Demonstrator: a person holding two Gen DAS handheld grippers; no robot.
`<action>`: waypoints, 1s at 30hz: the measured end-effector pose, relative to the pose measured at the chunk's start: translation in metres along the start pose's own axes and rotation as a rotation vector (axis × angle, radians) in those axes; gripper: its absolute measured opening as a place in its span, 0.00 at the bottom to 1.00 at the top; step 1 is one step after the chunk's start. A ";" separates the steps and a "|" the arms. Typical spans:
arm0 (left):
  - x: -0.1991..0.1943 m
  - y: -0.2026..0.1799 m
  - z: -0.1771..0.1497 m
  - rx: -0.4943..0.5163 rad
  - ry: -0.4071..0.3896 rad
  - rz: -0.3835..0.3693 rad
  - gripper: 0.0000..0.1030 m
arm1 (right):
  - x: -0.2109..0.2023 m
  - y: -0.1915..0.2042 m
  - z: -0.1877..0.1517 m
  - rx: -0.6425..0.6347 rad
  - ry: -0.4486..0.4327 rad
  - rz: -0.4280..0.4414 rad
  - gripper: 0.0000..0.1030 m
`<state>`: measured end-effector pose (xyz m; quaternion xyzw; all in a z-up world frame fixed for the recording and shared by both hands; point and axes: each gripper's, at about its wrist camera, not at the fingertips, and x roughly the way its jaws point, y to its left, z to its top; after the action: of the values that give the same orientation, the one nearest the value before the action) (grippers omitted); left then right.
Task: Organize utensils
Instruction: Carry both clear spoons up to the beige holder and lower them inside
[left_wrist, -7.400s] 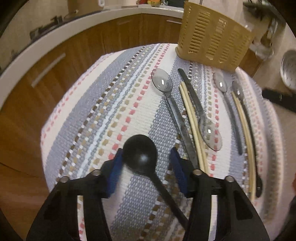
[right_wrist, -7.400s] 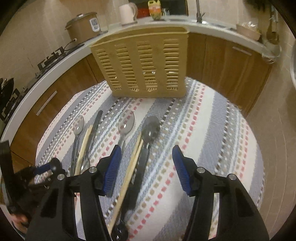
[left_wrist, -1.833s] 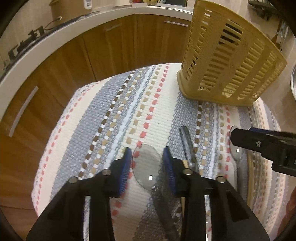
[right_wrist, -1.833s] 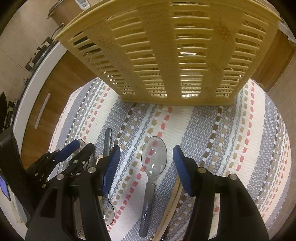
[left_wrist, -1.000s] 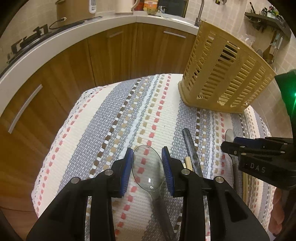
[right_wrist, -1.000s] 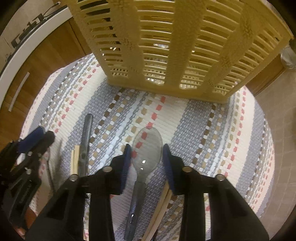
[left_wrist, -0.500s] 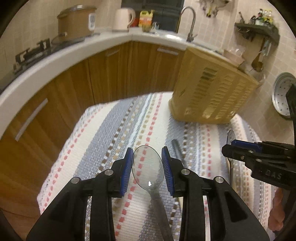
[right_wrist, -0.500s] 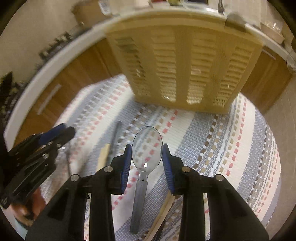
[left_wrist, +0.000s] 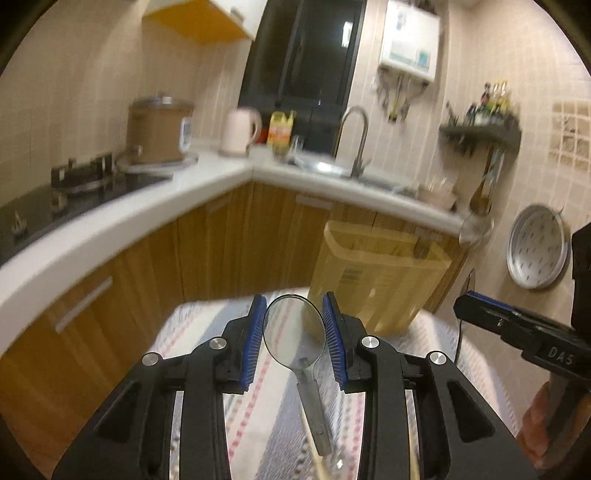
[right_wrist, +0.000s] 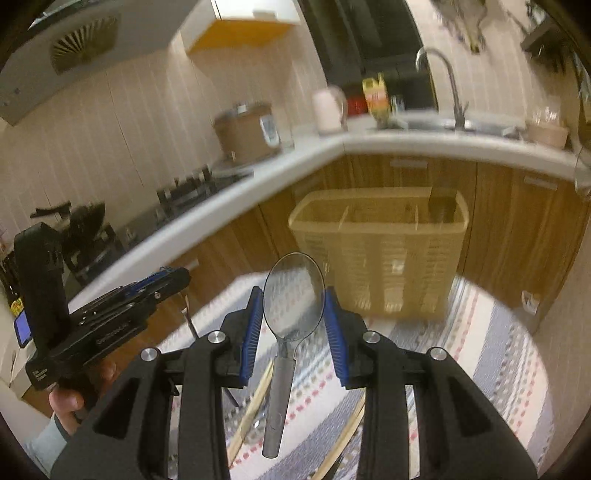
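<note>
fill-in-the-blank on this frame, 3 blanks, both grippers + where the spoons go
1. The left gripper is shut on the bowl of a clear ____.
2. The right gripper holds its clear spoon with the handle hanging ____.
3. The yellow slotted caddy stands on the ____ cloth.

Missing words: spoon; down; striped

Both grippers, left (left_wrist: 294, 339) and right (right_wrist: 293, 326), have closed on 2 clear spoons (left_wrist: 295, 334) (right_wrist: 293, 295) and lifted them above the cloth (right_wrist: 480, 354), facing the basket (right_wrist: 380, 254).
</note>
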<state>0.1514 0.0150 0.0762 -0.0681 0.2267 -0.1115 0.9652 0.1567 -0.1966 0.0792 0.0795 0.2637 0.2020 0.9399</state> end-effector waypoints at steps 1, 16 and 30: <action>-0.004 -0.005 0.008 0.004 -0.032 -0.002 0.29 | -0.005 0.000 0.005 -0.008 -0.022 -0.008 0.29; 0.003 -0.058 0.114 0.049 -0.281 -0.060 0.29 | -0.028 -0.020 0.083 -0.097 -0.270 -0.184 0.29; 0.083 -0.058 0.136 0.048 -0.294 -0.044 0.29 | 0.015 -0.073 0.126 -0.108 -0.380 -0.390 0.29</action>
<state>0.2748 -0.0503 0.1721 -0.0657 0.0788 -0.1268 0.9866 0.2592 -0.2616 0.1606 0.0135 0.0821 0.0123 0.9965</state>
